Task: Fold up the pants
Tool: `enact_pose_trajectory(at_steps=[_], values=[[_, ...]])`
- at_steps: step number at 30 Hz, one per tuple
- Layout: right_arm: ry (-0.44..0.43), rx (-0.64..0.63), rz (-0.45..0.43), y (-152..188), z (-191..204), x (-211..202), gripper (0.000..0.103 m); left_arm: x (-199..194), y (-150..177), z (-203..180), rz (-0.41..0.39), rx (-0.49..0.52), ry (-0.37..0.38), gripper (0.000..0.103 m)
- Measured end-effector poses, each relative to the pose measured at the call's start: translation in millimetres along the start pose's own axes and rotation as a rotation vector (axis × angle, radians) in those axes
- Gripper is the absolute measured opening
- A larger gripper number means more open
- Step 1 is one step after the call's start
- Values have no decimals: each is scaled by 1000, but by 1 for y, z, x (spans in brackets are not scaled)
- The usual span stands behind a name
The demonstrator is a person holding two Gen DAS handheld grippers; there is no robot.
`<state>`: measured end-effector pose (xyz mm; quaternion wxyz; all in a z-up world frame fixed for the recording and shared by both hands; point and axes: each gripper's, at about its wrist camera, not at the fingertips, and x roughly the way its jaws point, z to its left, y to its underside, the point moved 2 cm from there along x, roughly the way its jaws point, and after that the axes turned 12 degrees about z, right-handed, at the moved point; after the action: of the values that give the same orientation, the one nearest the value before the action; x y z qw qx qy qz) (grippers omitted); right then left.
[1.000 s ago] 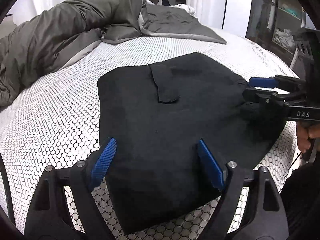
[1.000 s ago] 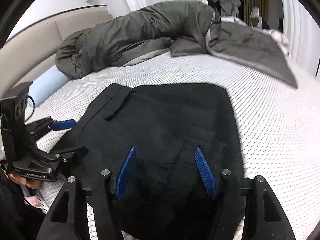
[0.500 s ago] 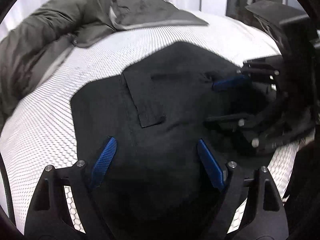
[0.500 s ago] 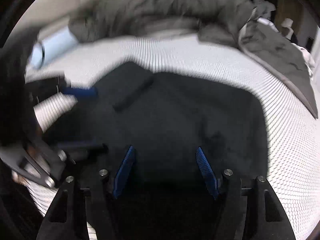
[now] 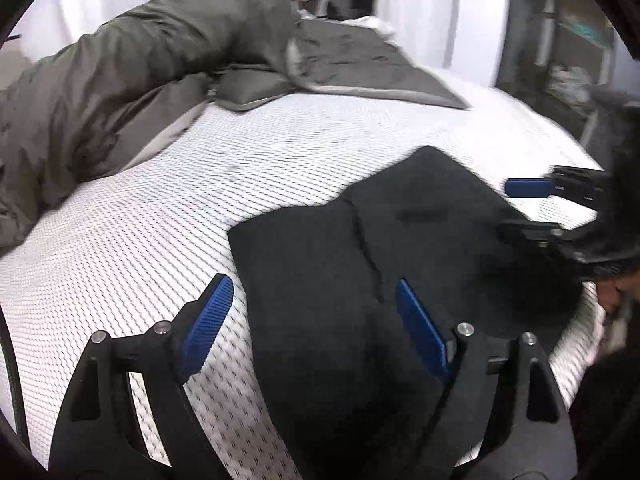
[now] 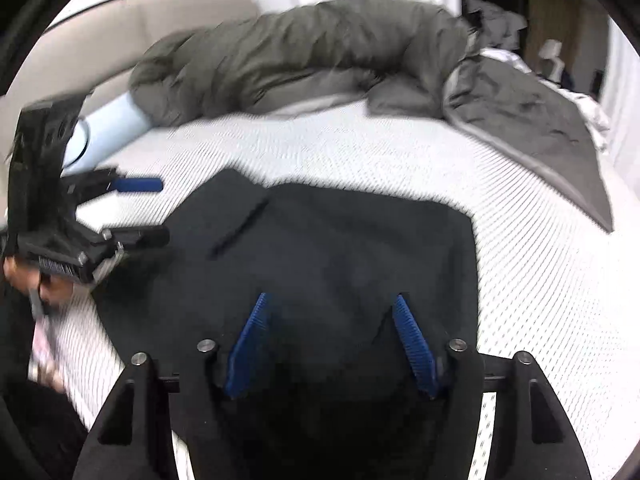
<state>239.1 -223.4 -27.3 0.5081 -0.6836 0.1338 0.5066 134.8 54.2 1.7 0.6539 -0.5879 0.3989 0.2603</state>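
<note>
Black pants lie flat in a folded, roughly square stack on the bed's white honeycomb-patterned mattress, at the near edge. A seam or fold line runs down the top layer, with a short slit-like pocket mark just beside it.

Left gripper: fingers spread wide, nothing between the pads – it hovers over the pants' left edge, one blue pad above bare mattress, the other above the cloth. From the right wrist view the same gripper sits at the pants' left side, one blue finger out over the mattress, the dark lower finger at the cloth's edge; contact can't be told through the blur.

Right gripper: fingers apart and empty, both pads above the pants' near portion; they have just been opening, no cloth pinched. In the left wrist view it shows at the pants' right side, a hand partly visible behind it.

Beyond the pants, across the far side of the mattress – a rumpled grey duvet. A pale blue bolster lies far-left of the pants, by the beige headboard.
</note>
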Motion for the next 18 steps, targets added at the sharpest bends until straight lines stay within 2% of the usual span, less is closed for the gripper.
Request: enact_pose_trajectory(at_steps=[3, 5, 7, 10, 11, 13, 14, 16, 18], values=[[0, 28, 24, -22, -2, 19, 67, 30, -14, -1, 80, -3, -13, 69], [29, -12, 104, -24, 6, 40, 67, 46, -19, 1, 120, -15, -42, 69], [72, -20, 182, -18, 5, 58, 66, 52, -21, 15, 143, -83, 13, 69], [143, 11, 204, -6, -16, 58, 67, 50, -20, 26, 138, -124, 44, 71], [138, 34, 202, -1, -26, 54, 67, 48, -19, 27, 133, -124, 48, 71], [48, 85, 162, 11, -45, 37, 67, 38, -19, 24, 127, -110, 47, 68], [30, 98, 142, 15, -50, 30, 67, 31, -19, 23, 118, -98, 49, 68], [34, 108, 110, 20, -53, 17, 67, 16, -21, 23, 63, -99, 52, 68], [13, 109, 82, 21, -49, 10, 67, 11, -29, 28, 25, -142, 50, 68]])
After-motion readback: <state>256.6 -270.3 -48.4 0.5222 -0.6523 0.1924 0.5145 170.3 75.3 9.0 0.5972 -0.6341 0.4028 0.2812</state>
